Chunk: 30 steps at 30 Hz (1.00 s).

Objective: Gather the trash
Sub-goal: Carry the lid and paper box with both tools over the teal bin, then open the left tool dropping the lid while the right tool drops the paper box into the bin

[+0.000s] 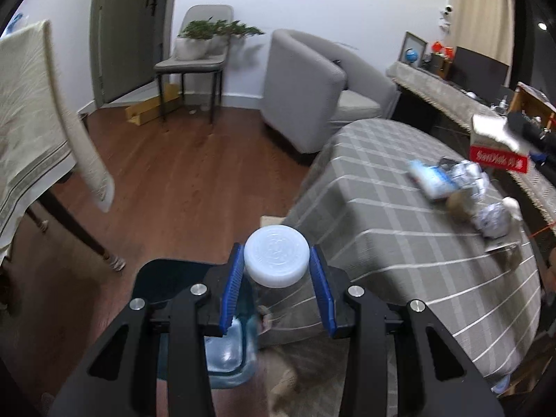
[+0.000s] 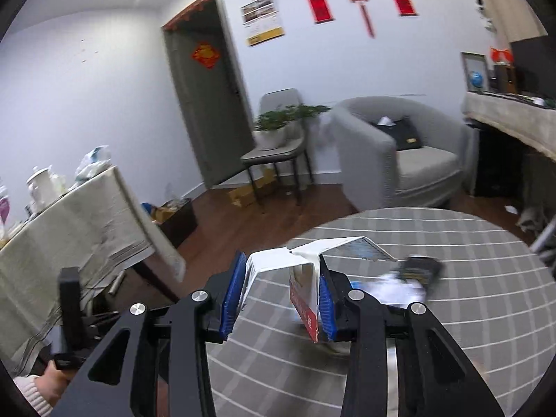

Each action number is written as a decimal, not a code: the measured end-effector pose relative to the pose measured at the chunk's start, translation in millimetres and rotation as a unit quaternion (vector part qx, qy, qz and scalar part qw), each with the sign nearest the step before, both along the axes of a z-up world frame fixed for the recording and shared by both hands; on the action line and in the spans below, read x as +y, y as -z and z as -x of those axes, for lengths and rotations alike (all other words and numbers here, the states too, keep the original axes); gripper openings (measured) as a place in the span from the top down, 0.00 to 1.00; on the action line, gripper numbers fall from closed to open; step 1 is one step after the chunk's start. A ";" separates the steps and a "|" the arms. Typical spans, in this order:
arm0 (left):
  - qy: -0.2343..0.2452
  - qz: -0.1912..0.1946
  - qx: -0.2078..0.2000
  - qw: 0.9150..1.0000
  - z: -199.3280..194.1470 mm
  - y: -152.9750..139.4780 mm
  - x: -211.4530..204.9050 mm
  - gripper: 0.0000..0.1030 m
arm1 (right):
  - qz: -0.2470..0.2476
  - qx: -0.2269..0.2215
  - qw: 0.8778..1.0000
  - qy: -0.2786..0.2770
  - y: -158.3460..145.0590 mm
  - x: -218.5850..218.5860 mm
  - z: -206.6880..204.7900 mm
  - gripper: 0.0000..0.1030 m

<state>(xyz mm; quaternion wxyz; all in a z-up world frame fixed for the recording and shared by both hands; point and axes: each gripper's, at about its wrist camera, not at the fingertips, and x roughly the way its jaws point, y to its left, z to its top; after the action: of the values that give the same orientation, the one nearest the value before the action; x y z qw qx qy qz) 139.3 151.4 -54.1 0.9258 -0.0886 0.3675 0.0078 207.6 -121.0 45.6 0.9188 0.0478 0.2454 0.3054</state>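
My left gripper is shut on a clear plastic bottle with a white cap, held past the near left edge of the round checked table. My right gripper is shut on a white and red carton box, held above the table; the box also shows in the left wrist view. Crumpled wrappers and foil lie on the table's far right side. More blurred trash lies just beyond the box.
A grey armchair and a chair with potted plants stand by the far wall. A cloth-covered table is at left. A long covered counter with clutter runs along the right. Wooden floor lies between.
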 end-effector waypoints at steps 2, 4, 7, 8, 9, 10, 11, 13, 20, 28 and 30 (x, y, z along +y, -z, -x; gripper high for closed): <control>-0.009 0.001 0.009 1.000 3.8 6.8 11.2 0.60 | 0.000 0.000 1.000 -0.014 -0.8 15.8 5.2 0.62; -0.017 -0.006 0.018 1.000 7.5 14.6 21.8 0.60 | 0.004 -0.002 1.000 -0.031 -1.1 35.7 10.2 0.62; -0.025 -0.009 0.030 0.999 10.3 22.5 35.6 0.60 | 0.009 -0.003 0.999 -0.049 -1.6 60.1 16.7 0.62; -0.029 -0.012 0.037 0.999 11.8 26.9 41.0 0.60 | 0.010 -0.002 0.999 -0.052 -1.4 64.3 18.3 0.62; -0.031 -0.014 0.043 0.998 13.2 30.9 45.7 0.60 | 0.010 -0.001 0.998 -0.058 -0.7 71.0 20.4 0.62; -0.035 -0.014 0.051 0.998 15.0 36.3 51.8 0.60 | 0.011 0.001 0.998 -0.063 0.1 77.0 21.3 0.62; -0.037 -0.013 0.057 0.998 15.6 40.0 54.4 0.60 | 0.011 0.002 0.998 -0.067 0.7 80.2 22.2 0.62; -0.041 -0.014 0.071 0.997 16.1 48.9 62.1 0.60 | 0.012 0.007 0.997 -0.075 3.6 92.8 23.7 0.62; -0.041 -0.009 0.122 0.992 16.8 79.2 75.9 0.60 | 0.024 0.028 0.994 -0.103 18.2 133.5 28.3 0.62; -0.037 0.021 0.164 0.986 19.5 103.9 89.1 0.60 | 0.047 0.060 0.989 -0.123 41.8 170.9 28.3 0.62; -0.037 0.026 0.174 0.984 21.5 109.8 91.9 0.60 | 0.052 0.068 0.988 -0.127 47.1 179.0 28.4 0.62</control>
<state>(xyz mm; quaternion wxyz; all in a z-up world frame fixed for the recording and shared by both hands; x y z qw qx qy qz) 117.8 243.2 -163.8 0.8439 -0.1230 0.5200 0.0476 179.2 58.0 -1.5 0.8549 -0.0112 0.3265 0.4030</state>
